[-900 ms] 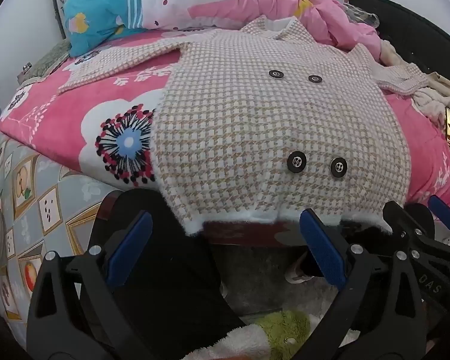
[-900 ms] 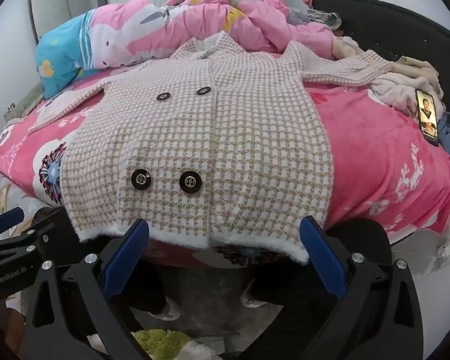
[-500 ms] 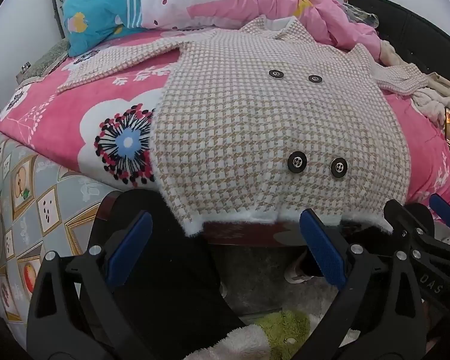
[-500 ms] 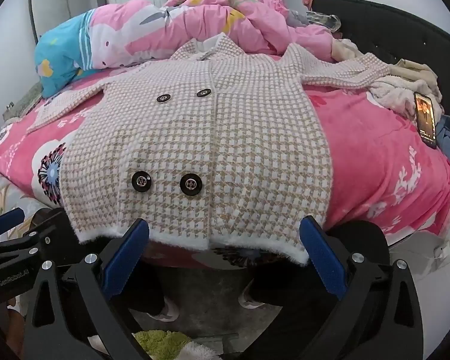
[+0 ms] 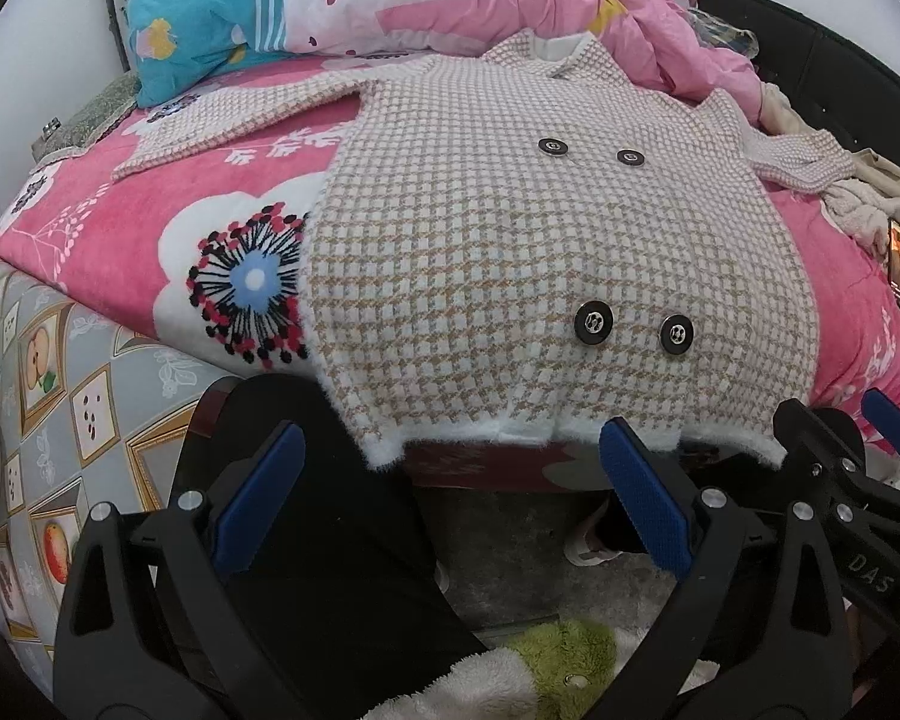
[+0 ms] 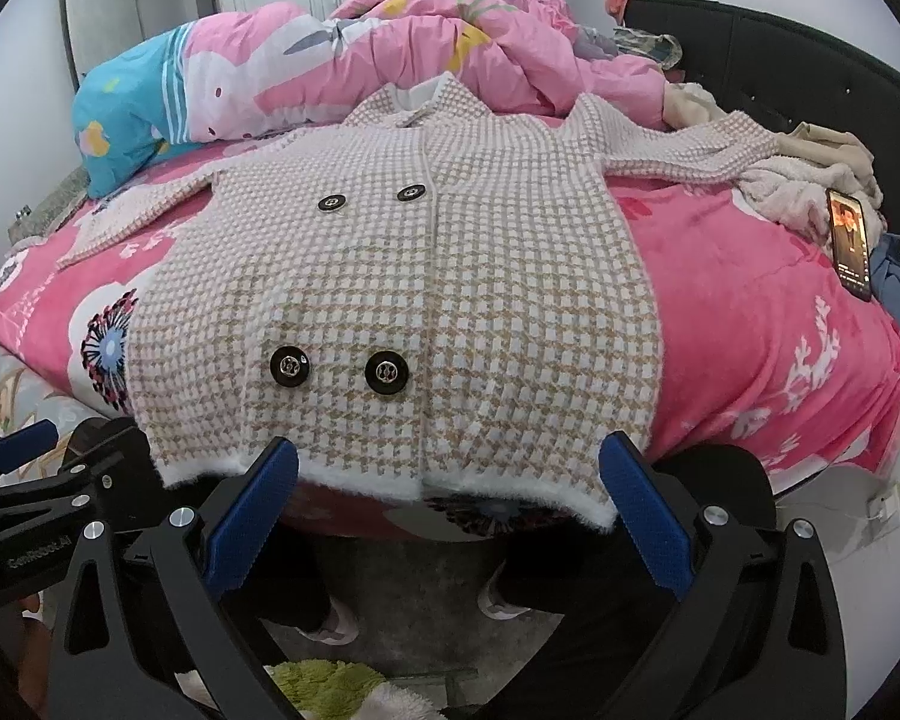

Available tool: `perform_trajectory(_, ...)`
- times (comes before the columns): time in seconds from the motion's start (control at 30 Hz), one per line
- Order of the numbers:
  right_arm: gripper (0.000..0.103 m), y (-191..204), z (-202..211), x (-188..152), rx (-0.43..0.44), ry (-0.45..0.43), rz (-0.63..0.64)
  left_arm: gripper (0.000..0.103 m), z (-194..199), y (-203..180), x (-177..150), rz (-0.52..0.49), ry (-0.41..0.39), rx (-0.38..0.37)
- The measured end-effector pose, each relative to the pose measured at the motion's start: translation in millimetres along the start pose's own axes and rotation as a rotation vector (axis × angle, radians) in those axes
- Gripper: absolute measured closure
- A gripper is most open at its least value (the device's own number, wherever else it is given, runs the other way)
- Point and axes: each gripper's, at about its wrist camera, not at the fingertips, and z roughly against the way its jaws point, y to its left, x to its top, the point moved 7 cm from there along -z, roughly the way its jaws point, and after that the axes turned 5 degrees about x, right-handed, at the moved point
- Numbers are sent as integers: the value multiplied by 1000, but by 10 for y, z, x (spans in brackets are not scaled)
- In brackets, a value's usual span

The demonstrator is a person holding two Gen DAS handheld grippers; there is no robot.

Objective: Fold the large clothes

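A beige-and-white houndstooth coat (image 5: 540, 252) with black buttons lies spread face up on a pink flowered bed, sleeves out to both sides, white fuzzy hem hanging over the near edge. It also shows in the right wrist view (image 6: 426, 312). My left gripper (image 5: 450, 498) is open and empty, just below the hem. My right gripper (image 6: 447, 516) is open and empty, its blue pads at the hem's level. The right gripper also shows at the right edge of the left wrist view (image 5: 858, 480).
A bunched pink quilt (image 6: 426, 54) and blue pillow (image 5: 192, 36) lie behind the collar. A phone (image 6: 849, 243) and beige clothes (image 6: 810, 180) lie at the right of the bed, near a black headboard (image 6: 810, 60). My legs and a green plush rug (image 5: 558, 654) are below.
Both grippers have moved slightly closer to the coat's hem; the coat has not moved and both jaws stay open.
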Motion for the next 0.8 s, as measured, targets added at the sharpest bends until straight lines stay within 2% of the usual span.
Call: perform_trajectory(0.8,5,-6,49,61,-16,-28,7,8,41,61,40,1,-14,3)
